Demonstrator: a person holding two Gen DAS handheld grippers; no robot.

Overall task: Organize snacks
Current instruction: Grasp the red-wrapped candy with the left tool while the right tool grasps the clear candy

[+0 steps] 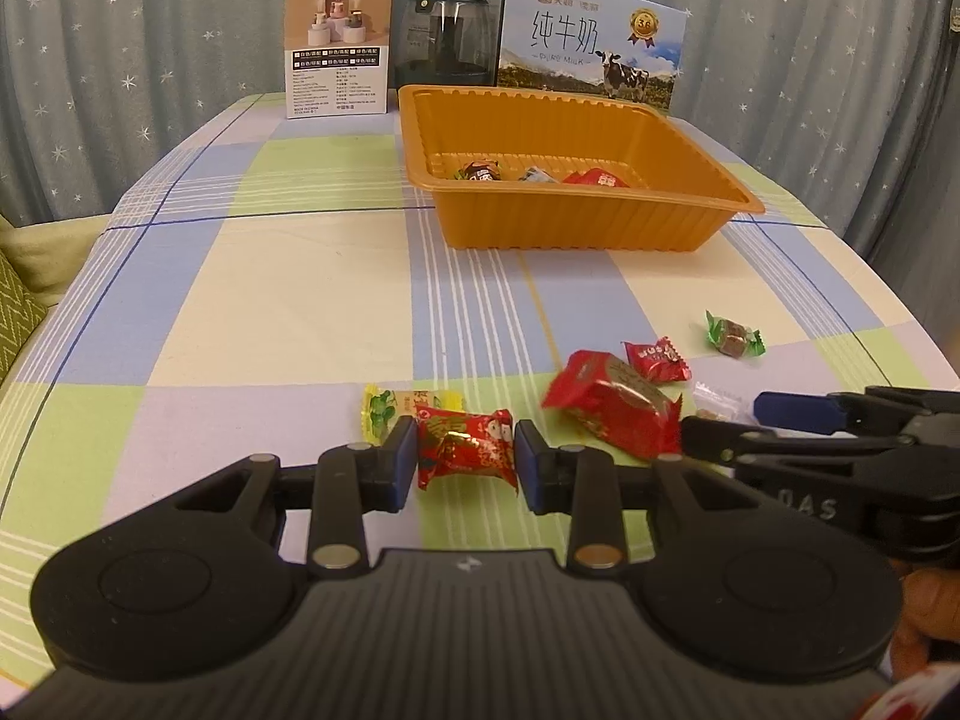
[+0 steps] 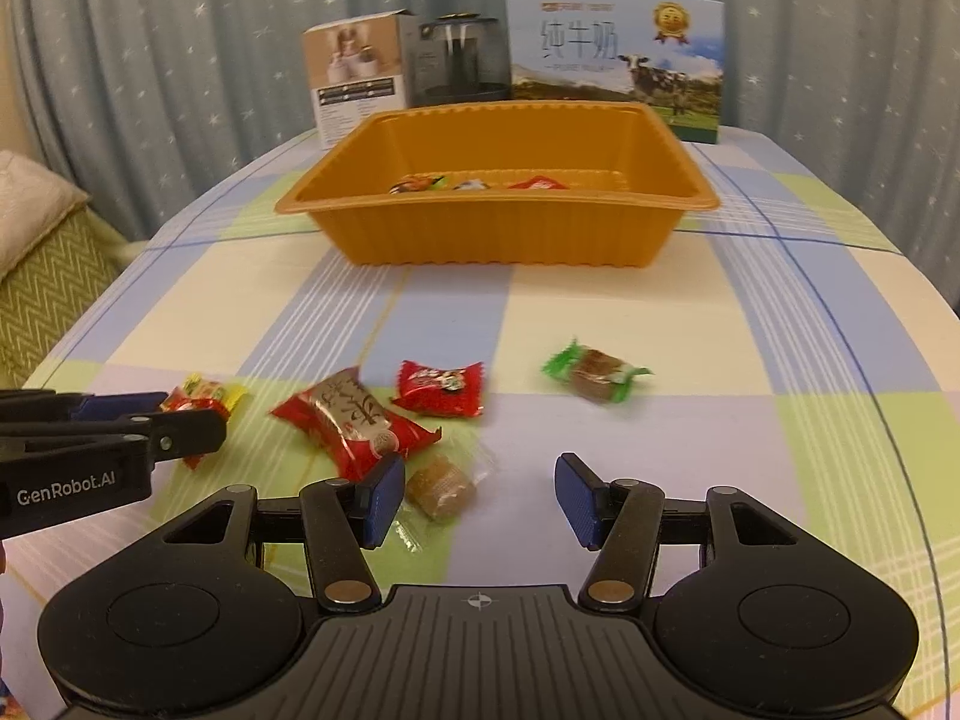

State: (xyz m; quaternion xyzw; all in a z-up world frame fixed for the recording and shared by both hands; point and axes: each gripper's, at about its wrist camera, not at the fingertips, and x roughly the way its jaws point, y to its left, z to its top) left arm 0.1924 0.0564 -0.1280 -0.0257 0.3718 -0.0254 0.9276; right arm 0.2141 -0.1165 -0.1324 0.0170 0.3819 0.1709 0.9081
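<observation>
Slippage threatens: left gripper point(image 1: 465, 456) pinches the red candy point(image 1: 467, 447) by crinkly wrapper, right gripper point(image 2: 477, 495) gaping empty.

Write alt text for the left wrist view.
The left gripper brackets a red candy on a checked tablecloth, with more wrapped candies lying to its right. Behind them an orange tray holds a few candies, and the right gripper enters from the right.
</observation>
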